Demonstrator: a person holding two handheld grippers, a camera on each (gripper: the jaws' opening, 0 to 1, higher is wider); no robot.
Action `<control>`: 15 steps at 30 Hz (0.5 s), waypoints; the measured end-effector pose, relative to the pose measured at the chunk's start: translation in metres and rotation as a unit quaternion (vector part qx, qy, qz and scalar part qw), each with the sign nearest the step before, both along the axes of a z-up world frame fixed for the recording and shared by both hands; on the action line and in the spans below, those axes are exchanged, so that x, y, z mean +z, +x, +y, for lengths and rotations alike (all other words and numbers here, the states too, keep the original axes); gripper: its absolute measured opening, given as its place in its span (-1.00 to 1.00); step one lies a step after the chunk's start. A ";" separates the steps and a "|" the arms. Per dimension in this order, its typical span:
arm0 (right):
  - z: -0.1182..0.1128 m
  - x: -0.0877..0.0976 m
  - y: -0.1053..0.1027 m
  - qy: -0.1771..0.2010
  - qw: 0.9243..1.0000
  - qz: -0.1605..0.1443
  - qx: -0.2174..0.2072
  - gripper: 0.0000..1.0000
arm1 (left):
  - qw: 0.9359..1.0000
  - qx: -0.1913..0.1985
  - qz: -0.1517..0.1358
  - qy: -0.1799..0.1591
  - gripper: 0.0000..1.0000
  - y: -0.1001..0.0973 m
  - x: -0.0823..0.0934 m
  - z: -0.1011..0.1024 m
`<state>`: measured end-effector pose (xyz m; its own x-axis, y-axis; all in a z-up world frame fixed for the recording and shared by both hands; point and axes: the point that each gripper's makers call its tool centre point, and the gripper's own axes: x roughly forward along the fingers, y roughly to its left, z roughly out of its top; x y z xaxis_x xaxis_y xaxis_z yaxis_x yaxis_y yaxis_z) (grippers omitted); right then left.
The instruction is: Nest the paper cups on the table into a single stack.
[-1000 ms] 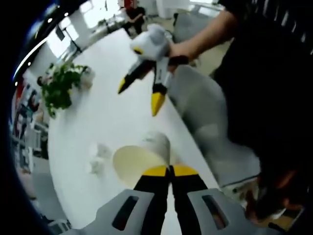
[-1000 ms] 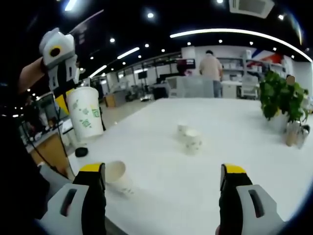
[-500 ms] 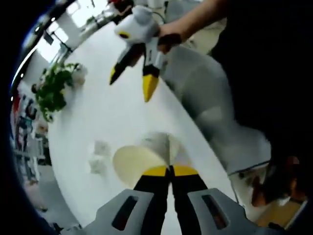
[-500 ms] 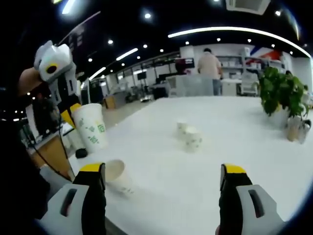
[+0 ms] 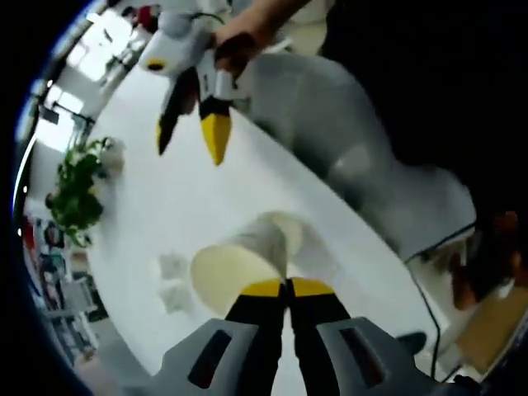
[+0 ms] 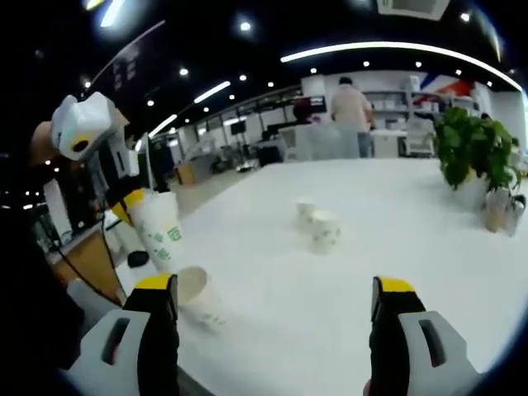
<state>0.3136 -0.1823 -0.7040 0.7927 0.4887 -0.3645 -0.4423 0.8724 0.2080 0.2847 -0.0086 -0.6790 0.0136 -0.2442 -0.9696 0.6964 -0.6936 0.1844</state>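
White paper cup with green print, pinched at rim by left gripper; right gripper spread wide, holding nothing.

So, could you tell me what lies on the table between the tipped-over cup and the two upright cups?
In the right gripper view, only bare white table lies between the tipped cup and the upright pair.

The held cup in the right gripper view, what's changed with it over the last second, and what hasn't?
The left gripper has carried the held cup down and tilted it toward the lying cup near the table edge. It stays shut on the cup's rim. The right gripper stays open, and the two far cups have not moved.
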 end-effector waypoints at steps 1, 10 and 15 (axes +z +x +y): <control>0.000 0.000 0.000 0.000 1.000 0.000 0.001 0.91 | 1.000 -0.004 -0.005 0.004 -1.00 0.001 -0.002 0.000; -0.002 -0.003 -0.001 0.004 1.000 0.002 0.001 0.91 | 0.999 -0.048 -0.021 0.011 -1.00 0.002 -0.010 -0.003; -0.005 -0.006 -0.001 0.006 1.000 0.004 -0.002 0.91 | 0.996 -0.077 -0.029 0.023 -1.00 0.001 -0.018 0.000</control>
<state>0.3124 -0.1868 -0.7096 0.7916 0.4893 -0.3658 -0.4366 0.8720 0.2215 0.2857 -0.0089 -0.6967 0.0360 -0.2030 -0.9785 0.5701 -0.8000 0.1870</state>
